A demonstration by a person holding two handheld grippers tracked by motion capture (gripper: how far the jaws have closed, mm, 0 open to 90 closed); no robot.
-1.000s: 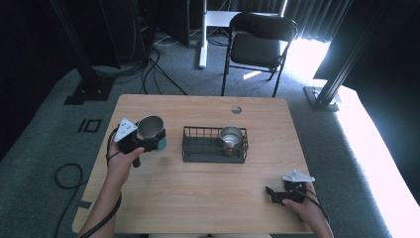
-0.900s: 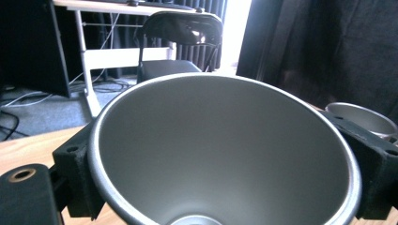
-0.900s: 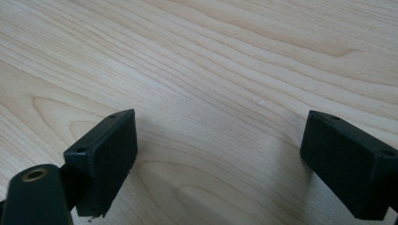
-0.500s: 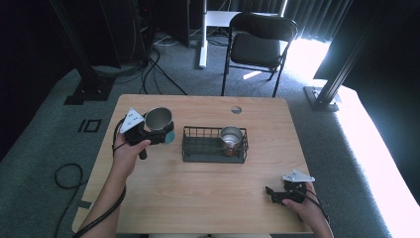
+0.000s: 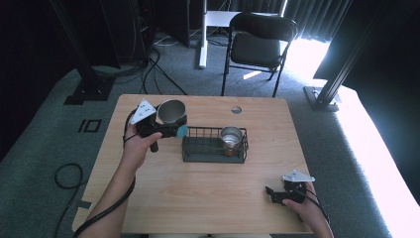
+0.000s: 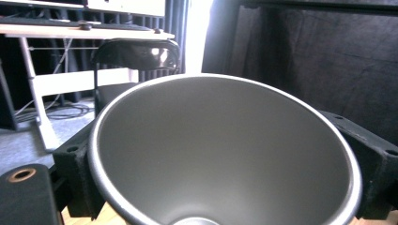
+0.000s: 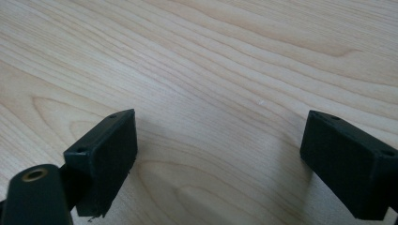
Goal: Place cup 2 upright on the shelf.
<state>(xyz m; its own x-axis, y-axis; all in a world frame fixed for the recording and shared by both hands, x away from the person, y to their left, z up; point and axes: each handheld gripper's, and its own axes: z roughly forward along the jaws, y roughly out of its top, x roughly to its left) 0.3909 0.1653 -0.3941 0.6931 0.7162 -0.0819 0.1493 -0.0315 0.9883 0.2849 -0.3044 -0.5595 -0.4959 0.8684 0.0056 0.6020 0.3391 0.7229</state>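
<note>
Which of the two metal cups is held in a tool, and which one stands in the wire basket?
The left tool holds the cup left of the basket; the second cup stands inside it.

Wire basket (image 5: 214, 150): mid-table obstacle, long side across; its right end is taken up by a steel cup (image 5: 231, 137), its left part open from above. Left gripper (image 5: 168, 130) with a held metal cup (image 5: 171, 112) hangs just beside the basket's left end, blocking that approach. Table (image 5: 198, 198): bare wood in front of the basket and right of it, open to passage. Right gripper (image 5: 274, 195) sits well apart from the basket, fingers (image 7: 105, 157) spread over bare wood.
</note>
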